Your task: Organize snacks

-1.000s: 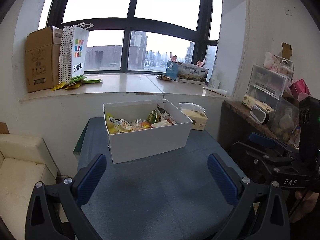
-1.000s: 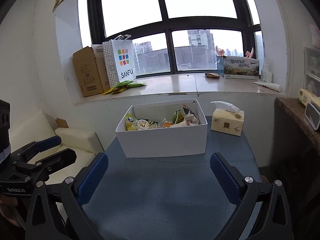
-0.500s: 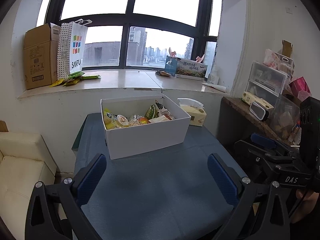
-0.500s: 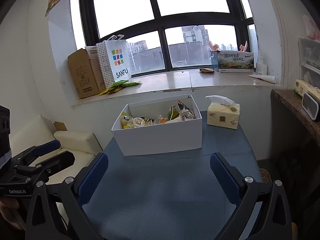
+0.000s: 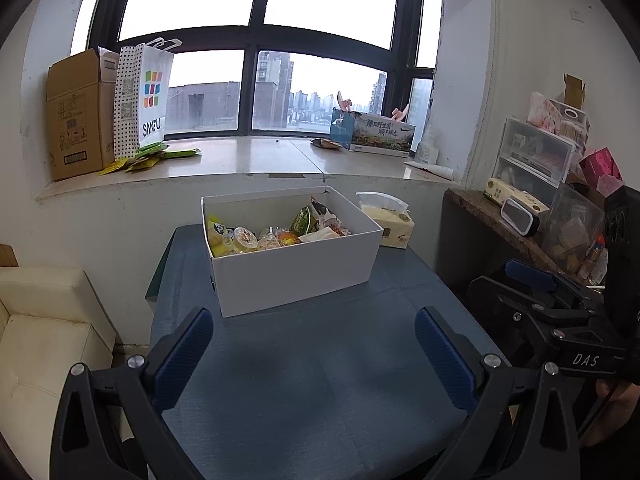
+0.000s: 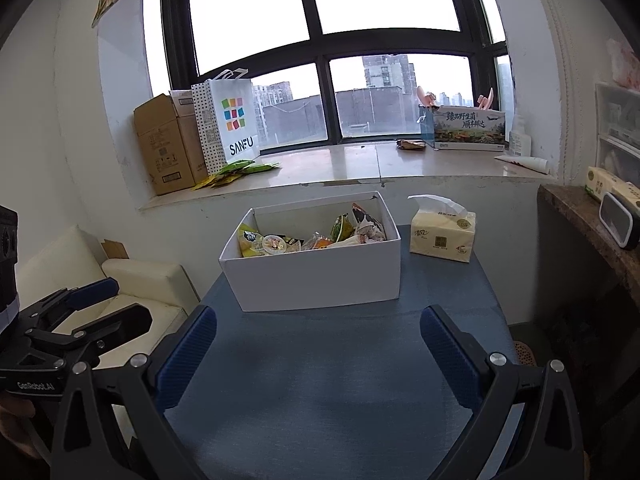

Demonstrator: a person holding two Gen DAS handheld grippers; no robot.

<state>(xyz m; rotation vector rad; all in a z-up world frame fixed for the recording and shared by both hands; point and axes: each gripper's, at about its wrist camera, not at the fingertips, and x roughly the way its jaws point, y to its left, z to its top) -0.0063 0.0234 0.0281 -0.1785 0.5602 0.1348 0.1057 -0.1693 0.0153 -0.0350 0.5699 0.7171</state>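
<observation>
A white box (image 5: 296, 268) (image 6: 320, 276) full of mixed snack packets (image 5: 276, 234) (image 6: 316, 238) stands at the far end of a blue table (image 5: 312, 368) (image 6: 332, 380). My left gripper (image 5: 314, 330) hangs open over the table's near part, well short of the box, with nothing between its blue pads. My right gripper (image 6: 320, 330) is likewise open and empty, the box a good way ahead. Each gripper shows at the edge of the other's view, the right one (image 5: 560, 320) on the right and the left one (image 6: 72, 320) on the left.
A tissue pack (image 5: 386, 224) (image 6: 442, 232) sits right of the box. The windowsill (image 6: 340, 168) carries a cardboard box (image 5: 72, 116), a SANFU bag (image 6: 230, 120), green packets (image 5: 152, 158) and a printed carton (image 6: 468, 126). A cream sofa (image 5: 44, 332) is left; a cluttered shelf (image 5: 532, 208) right.
Both grippers have drawn back and risen a little from the box, which looks smaller and lower in both views. Both stay open and empty.
</observation>
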